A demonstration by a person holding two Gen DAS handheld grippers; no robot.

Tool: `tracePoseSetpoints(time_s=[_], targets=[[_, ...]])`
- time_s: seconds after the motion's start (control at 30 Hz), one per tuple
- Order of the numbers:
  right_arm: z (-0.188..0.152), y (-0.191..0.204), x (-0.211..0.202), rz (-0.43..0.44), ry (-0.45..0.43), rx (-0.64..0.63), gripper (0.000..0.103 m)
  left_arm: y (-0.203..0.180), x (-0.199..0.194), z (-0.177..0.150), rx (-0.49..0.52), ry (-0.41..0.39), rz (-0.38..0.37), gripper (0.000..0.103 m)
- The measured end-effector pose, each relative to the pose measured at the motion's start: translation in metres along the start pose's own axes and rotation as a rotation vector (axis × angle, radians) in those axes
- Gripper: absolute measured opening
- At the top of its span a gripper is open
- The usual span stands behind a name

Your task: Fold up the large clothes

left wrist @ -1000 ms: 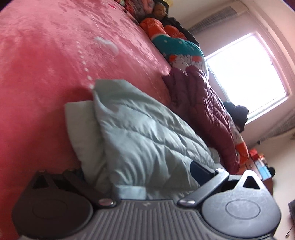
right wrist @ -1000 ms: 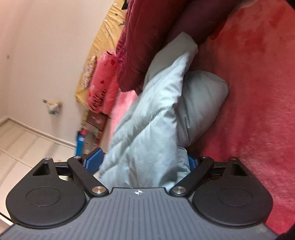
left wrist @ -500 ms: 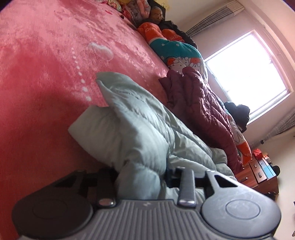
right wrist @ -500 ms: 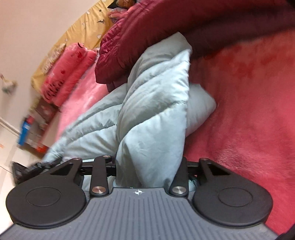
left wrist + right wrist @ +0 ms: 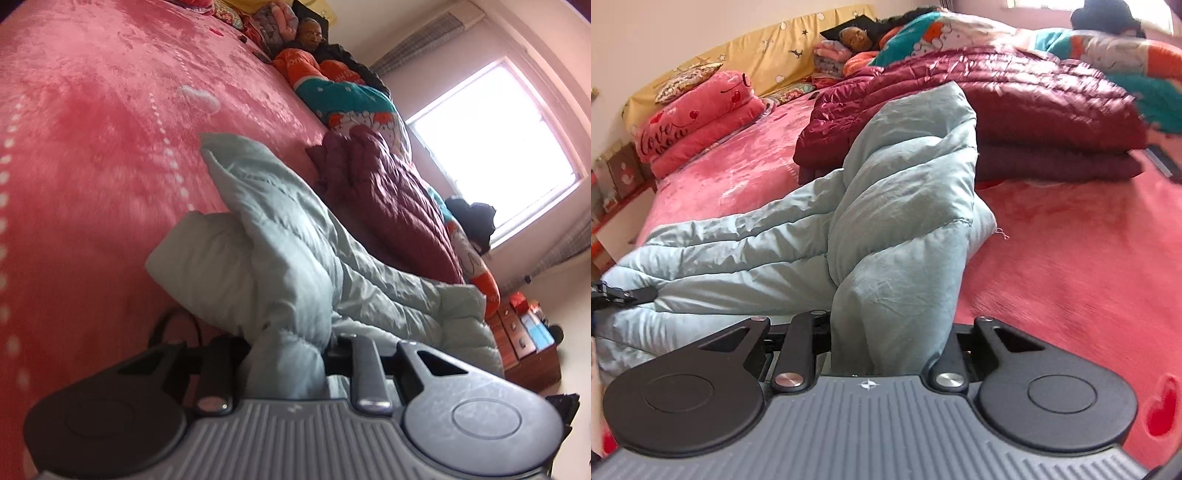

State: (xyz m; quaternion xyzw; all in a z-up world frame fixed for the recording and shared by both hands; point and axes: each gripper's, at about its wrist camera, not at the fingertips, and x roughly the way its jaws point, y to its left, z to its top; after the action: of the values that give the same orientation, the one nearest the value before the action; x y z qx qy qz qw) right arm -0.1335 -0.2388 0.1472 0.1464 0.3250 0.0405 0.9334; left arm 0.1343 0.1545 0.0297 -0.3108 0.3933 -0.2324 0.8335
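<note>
Since a second ago both grippers have gone from standing wide around the pale blue jacket (image 5: 280,236) to pinching it, and the jacket's near edge has come up off the red blanket (image 5: 92,147) into a raised ridge. On the left wrist view, the left gripper (image 5: 286,354) has a thick bunch of the padded cloth squeezed between its two fingers, which are still closing on it; the fingertips themselves are buried in the fabric (only the black linkage bars show on either side). From that pinch the jacket runs away across the bed, one fold rising to a peak and a flatter pad lying on the blanket to the left of it. On the right wrist view, the right gripper (image 5: 890,343) likewise has a fat fold of the same jacket (image 5: 905,221) gripped between its fingers, jaws still drawing together on it, the cloth standing up in front of the camera and trailing off to the left over the blanket (image 5: 1071,258). Just behind the jacket lies a folded maroon quilted coat (image 5: 1015,110), touching or nearly touching its far end. Farther back sit a pink pillow (image 5: 698,114) and a patterned quilt (image 5: 343,96) with a person lying under it.
</note>
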Motion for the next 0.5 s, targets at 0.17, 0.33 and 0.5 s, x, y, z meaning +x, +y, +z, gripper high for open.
tracePoseSetpoints(time_s=[0.17,0.33,0.5], targets=[[-0.02,0.007,-0.033,-0.048,-0.02,-0.041,0.026,-0.019,-0.026,-0.025,0.036,0.02,0.017,0.022],[-0.042,0.009,-0.067,-0.092,-0.059,-0.095,0.025,-0.045,-0.05,-0.046,0.086,0.026,0.028,0.022],[-0.046,0.007,-0.101,-0.139,-0.118,-0.144,0.024,-0.073,-0.068,-0.057,0.132,0.028,0.005,0.021]])
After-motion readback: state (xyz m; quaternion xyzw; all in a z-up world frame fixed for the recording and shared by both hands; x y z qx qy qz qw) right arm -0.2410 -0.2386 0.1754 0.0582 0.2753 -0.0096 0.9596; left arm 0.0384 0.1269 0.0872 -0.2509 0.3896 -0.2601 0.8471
